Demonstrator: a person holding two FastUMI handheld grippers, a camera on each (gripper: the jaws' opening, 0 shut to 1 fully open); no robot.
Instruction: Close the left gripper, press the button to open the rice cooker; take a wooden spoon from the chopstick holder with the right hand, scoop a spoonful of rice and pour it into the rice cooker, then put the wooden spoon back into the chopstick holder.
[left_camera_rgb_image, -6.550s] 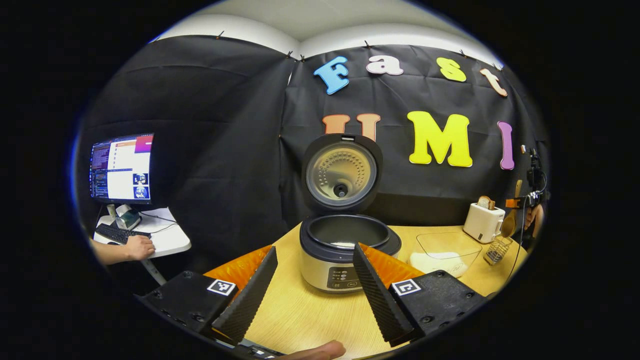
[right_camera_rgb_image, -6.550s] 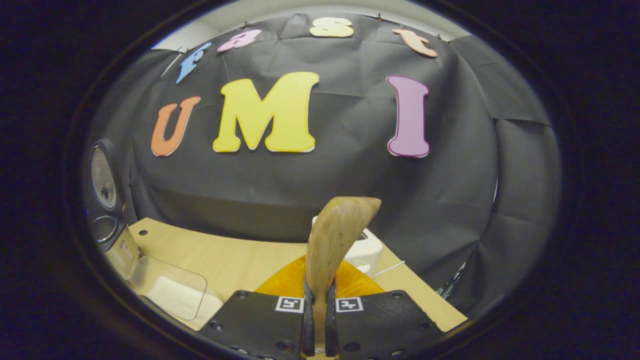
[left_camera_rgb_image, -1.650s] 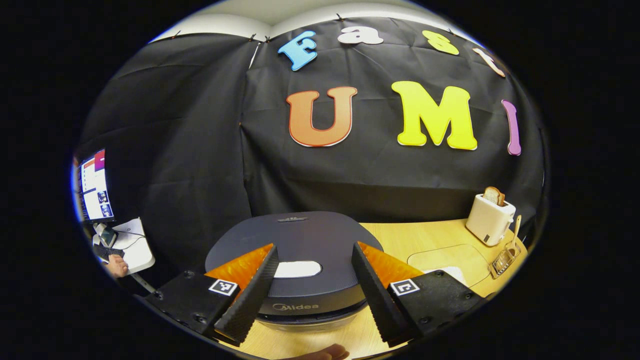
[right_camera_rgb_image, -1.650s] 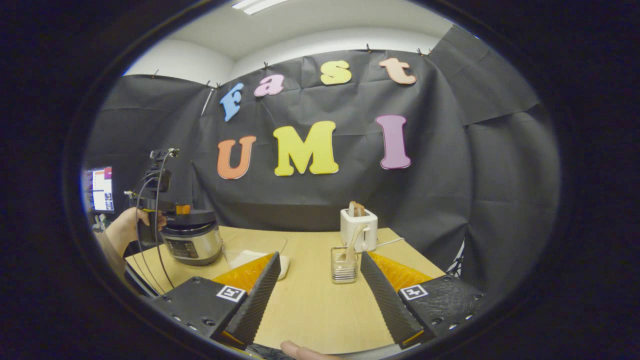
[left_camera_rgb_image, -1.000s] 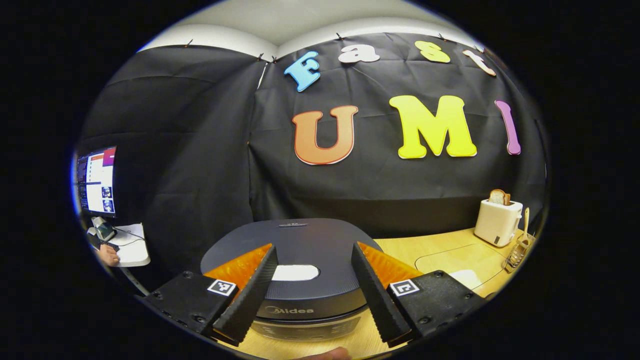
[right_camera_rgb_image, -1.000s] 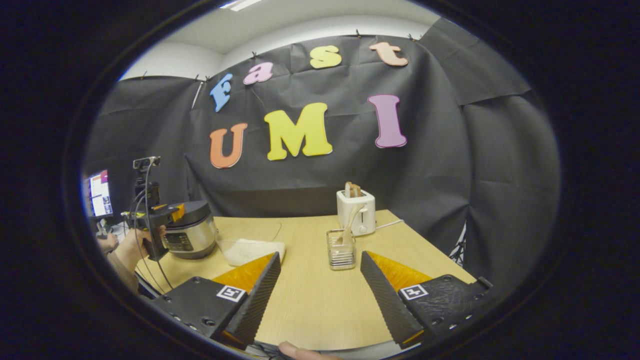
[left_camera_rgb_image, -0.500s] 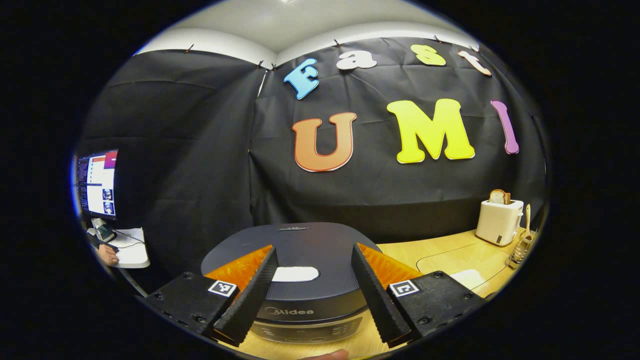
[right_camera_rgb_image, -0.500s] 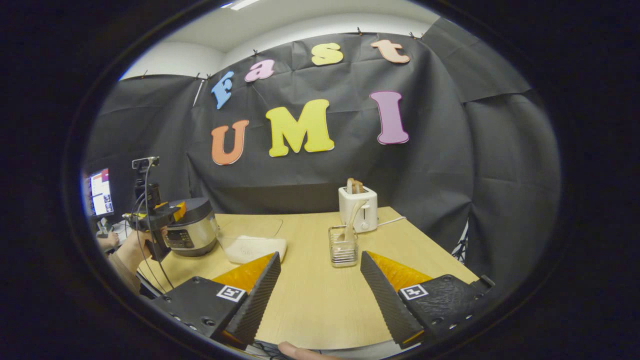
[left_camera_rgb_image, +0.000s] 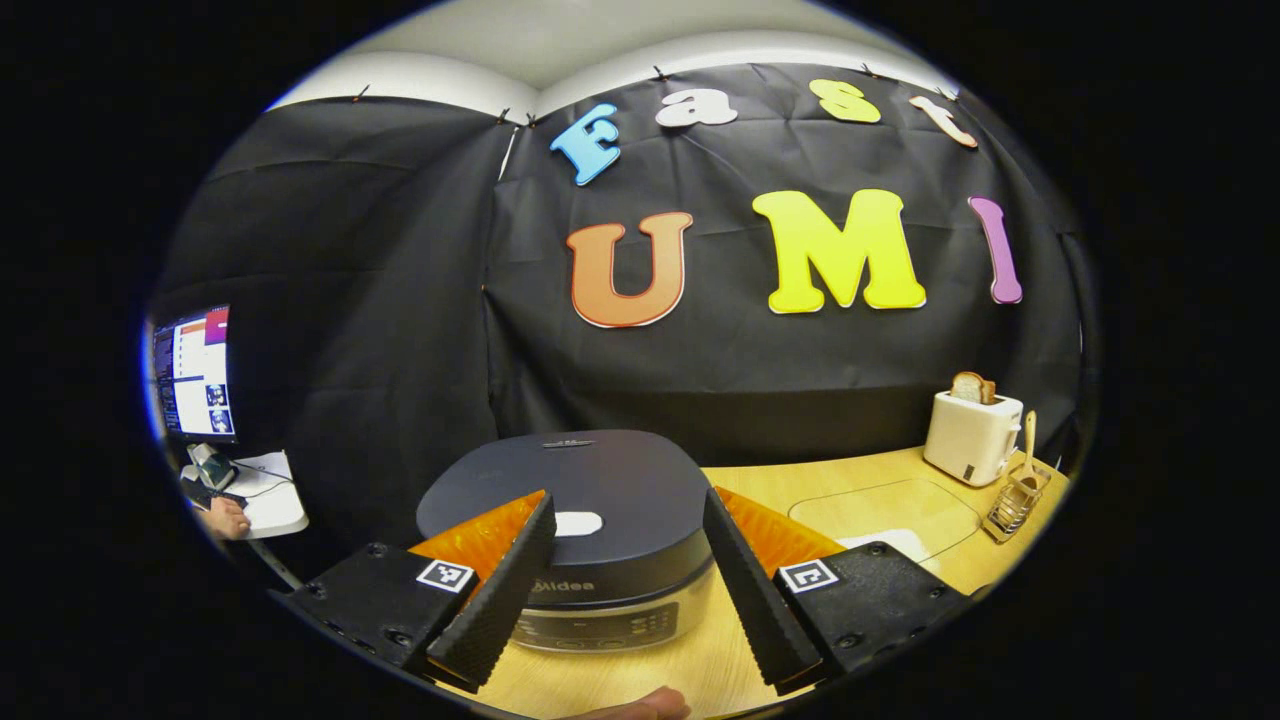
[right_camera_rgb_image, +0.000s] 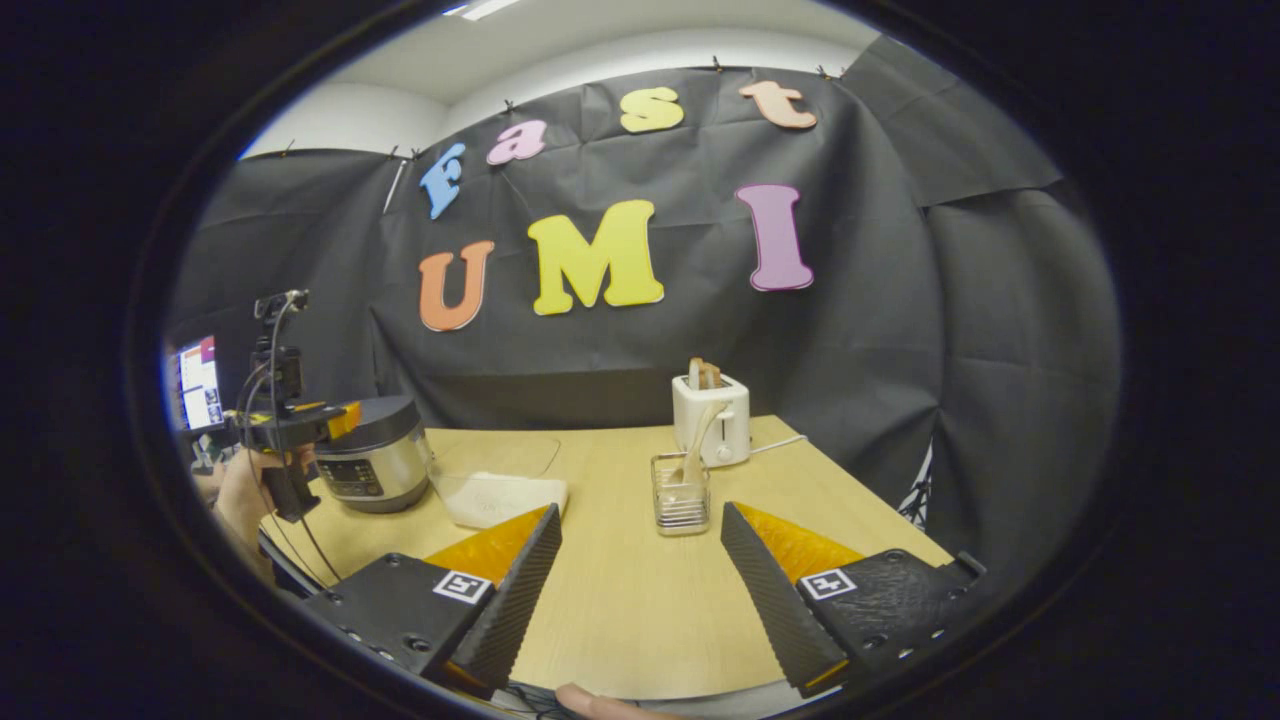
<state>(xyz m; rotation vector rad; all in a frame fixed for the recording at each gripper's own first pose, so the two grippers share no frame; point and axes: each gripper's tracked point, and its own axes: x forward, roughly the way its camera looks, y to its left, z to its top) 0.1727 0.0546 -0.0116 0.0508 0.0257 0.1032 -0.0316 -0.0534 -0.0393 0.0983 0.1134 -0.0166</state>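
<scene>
- Hovering over the front of the rice cooker (left_camera_rgb_image: 590, 520), the left gripper (left_camera_rgb_image: 625, 590) has its jaws spread wide and holds nothing; the lid is down, and the pale button (left_camera_rgb_image: 578, 523) on it shows between the two fingers (left_camera_rgb_image: 500, 590).
- Farther off in the right gripper view, that same left gripper (right_camera_rgb_image: 300, 420) sits in a hand (right_camera_rgb_image: 240, 490) right at the rice cooker (right_camera_rgb_image: 375, 455), at the desk's (right_camera_rgb_image: 620, 590) left end.
- The right gripper (right_camera_rgb_image: 640, 590) hangs above the near part of the desk, jaws wide apart and empty.
- The wooden spoon (right_camera_rgb_image: 695, 445) stands tilted in the chopstick holder (right_camera_rgb_image: 682, 495), a wire basket just in front of the white toaster (right_camera_rgb_image: 712, 418), which has bread in its slot.
- A clear container of rice (right_camera_rgb_image: 495, 495) lies on the desk between the rice cooker and the chopstick holder.
- In the left gripper view, the toaster (left_camera_rgb_image: 972, 435) and chopstick holder (left_camera_rgb_image: 1015, 495) sit at the far right of the desk (left_camera_rgb_image: 900, 490).
- A monitor (left_camera_rgb_image: 192, 372) glows at the far left, beyond the desk.
</scene>
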